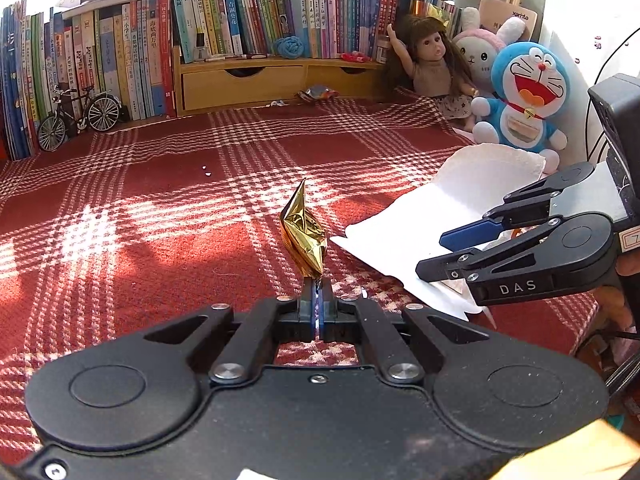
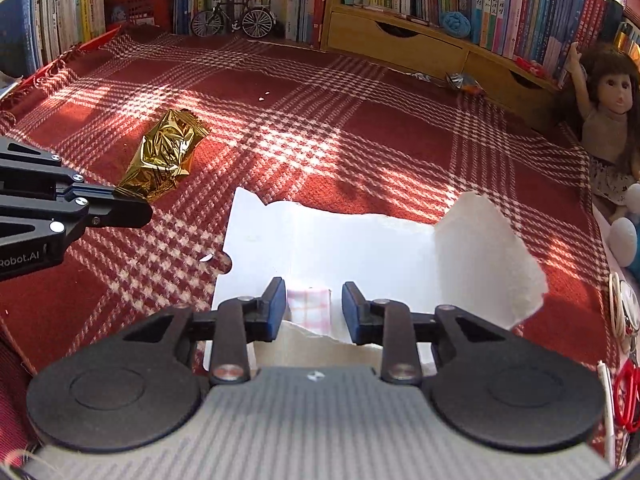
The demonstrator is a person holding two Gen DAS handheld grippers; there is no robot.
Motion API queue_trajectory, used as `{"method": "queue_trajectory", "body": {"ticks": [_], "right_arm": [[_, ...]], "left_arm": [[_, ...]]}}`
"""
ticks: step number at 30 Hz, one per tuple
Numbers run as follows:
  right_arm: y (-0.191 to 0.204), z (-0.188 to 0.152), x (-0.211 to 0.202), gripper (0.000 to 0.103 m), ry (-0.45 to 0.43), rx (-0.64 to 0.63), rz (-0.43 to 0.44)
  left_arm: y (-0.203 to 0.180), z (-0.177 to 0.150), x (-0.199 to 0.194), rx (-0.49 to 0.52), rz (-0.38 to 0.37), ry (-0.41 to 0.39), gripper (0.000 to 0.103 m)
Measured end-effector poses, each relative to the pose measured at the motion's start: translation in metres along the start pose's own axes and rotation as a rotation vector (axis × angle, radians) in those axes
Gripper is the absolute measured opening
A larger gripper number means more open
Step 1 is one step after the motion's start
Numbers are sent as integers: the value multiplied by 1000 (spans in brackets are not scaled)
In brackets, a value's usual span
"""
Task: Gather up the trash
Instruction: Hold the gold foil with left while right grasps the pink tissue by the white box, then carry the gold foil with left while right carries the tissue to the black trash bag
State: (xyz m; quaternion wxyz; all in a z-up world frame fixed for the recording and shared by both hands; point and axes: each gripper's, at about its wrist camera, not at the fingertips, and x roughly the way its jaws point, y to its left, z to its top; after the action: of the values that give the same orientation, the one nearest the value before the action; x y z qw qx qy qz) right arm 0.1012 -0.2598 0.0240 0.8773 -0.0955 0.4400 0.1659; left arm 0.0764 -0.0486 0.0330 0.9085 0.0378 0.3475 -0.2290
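left wrist view: left gripper point(image 1: 319, 286) fingers pinch a gold wrapper point(image 1: 305, 232) upright at 6 o'clock; white paper point(image 1: 472, 184) at 3. right wrist view: right gripper point(image 2: 314, 306) fingers half apart over the paper point(image 2: 360, 248), perhaps touching nothing; wrapper point(image 2: 164, 156) at 10.

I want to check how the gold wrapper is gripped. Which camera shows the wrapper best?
The right wrist view: the gold wrapper lies side-on there, its whole crinkled length visible, one end pinched in the shut left gripper. The left wrist view shows the wrapper end-on, sticking up from the closed fingertips, foreshortened.
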Motion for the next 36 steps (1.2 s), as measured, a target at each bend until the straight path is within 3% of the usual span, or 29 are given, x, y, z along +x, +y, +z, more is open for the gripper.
{"method": "queue_trajectory", "body": {"ticks": [1, 4, 7, 10, 15, 24, 36], "right_arm": [[0, 0, 1, 58, 6, 4, 7], [9, -3, 5, 57, 16, -50, -26], [15, -2, 3, 31, 8, -39, -43], [12, 0, -2, 30, -23, 12, -68], [6, 2, -21, 30, -92, 73, -14], [16, 0, -74, 31, -226, 102, 2], [49, -33, -133, 31, -282, 95, 30]], "left_arm": [[0, -1, 0, 0, 1, 1, 2], [1, -1, 1, -3, 1, 6, 2], [1, -2, 2, -5, 2, 8, 2], [0, -2, 0, -8, 1, 4, 2], [-3, -2, -9, -4, 1, -6, 2], [-17, -2, -42, 10, 4, -41, 2], [-41, -25, -106, 6, 2, -58, 2]]}}
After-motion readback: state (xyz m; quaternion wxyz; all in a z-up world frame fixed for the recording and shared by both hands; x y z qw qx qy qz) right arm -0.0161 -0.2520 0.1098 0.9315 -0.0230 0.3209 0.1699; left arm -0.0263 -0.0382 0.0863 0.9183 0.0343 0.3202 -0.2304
